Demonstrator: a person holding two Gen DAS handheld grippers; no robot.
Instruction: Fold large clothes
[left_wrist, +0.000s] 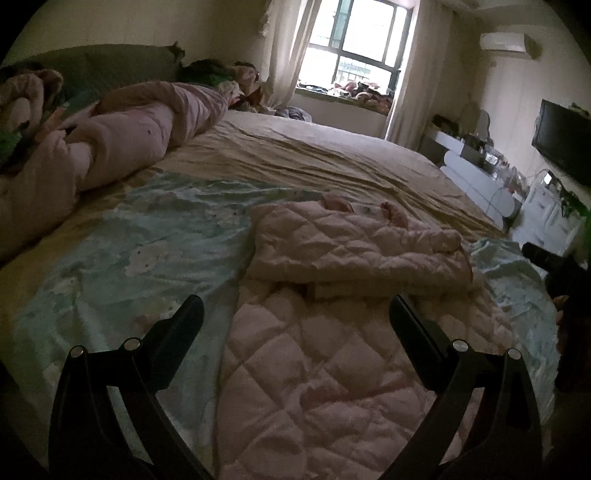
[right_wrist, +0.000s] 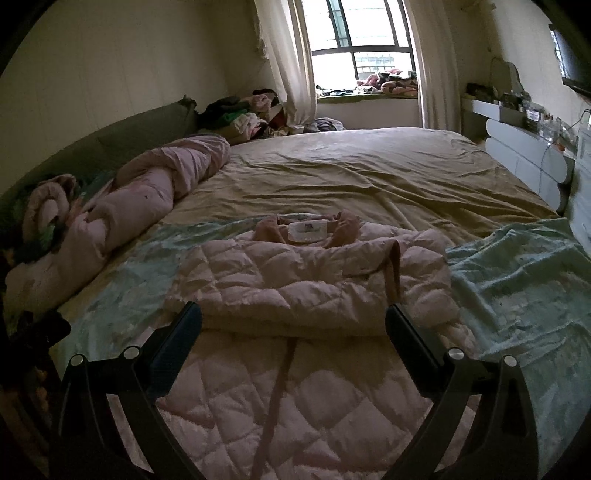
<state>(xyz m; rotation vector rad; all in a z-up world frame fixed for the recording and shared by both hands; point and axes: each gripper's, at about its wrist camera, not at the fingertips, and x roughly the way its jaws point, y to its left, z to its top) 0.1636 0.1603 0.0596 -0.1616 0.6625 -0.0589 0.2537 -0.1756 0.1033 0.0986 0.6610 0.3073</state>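
**Reporter:** A pink quilted jacket (right_wrist: 306, 280) lies on the bed (right_wrist: 369, 173), towards its near edge, over a pale blue printed sheet (right_wrist: 517, 280). Where does the fold stand?

**Editor:** Partly done, by the look of it. The collar end, label up, sits doubled on top as a thick pad; the lower body lies flat below it, running towards the near edge. Both sets of tongs hover over that flat part, the left tongs (left_wrist: 295, 314) and the right tongs (right_wrist: 293, 321) each spread wide, holding nothing.

**Reporter:** And the next move?

**Editor:** Likely the hem, brought up over the pad. Each pair of tongs should take a near corner of the hem, well apart, and pinch right through the padding, since puffy quilting tends to slip. Lift both corners level and lay the hem square against the collar end.

**Reporter:** Risks?

**Editor:** Catching the blue sheet along with the hem, or dragging the folded pad towards the far edge. The rolled pink duvet (right_wrist: 147, 192) at the bed's left edge lies well clear.
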